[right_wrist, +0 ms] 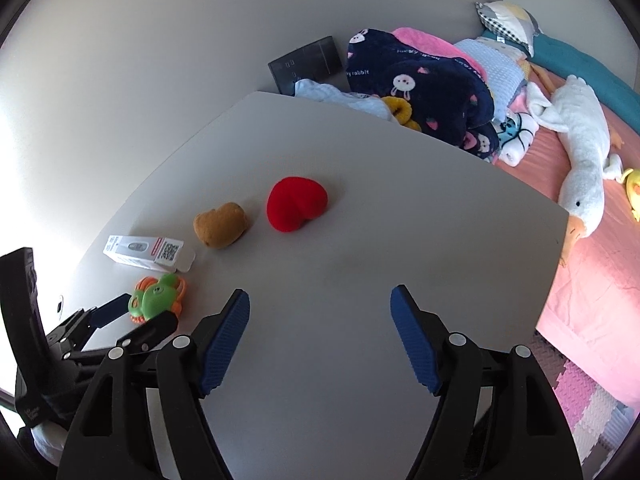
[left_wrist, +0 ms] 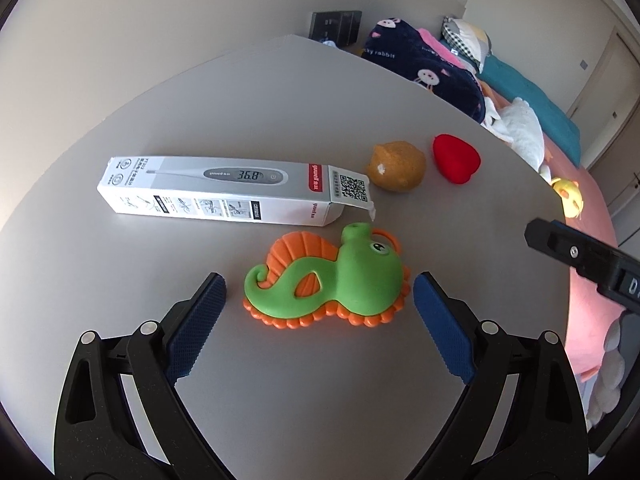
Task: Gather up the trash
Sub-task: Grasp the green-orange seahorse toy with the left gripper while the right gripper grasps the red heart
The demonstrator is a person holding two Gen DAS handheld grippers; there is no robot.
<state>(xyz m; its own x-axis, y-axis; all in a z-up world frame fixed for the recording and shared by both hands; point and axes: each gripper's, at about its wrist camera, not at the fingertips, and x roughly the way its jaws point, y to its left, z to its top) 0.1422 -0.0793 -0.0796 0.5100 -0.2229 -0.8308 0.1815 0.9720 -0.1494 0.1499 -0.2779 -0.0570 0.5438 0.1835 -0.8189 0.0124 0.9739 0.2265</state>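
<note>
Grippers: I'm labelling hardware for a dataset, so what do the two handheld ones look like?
Both the left gripper and the right gripper are alike: black plastic arms with triangular cut-outs and silver pivot rivets, each tipped by blue fingers with ridged pads. No cables, hands or sleeves show.

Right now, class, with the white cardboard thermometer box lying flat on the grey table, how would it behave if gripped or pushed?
The white cardboard thermometer box probably slides rather than rolls, since it lies on a long flat face. It looks light and thin-walled, so a hard squeeze may dent it. Its open end flap could bend or snag.
</note>
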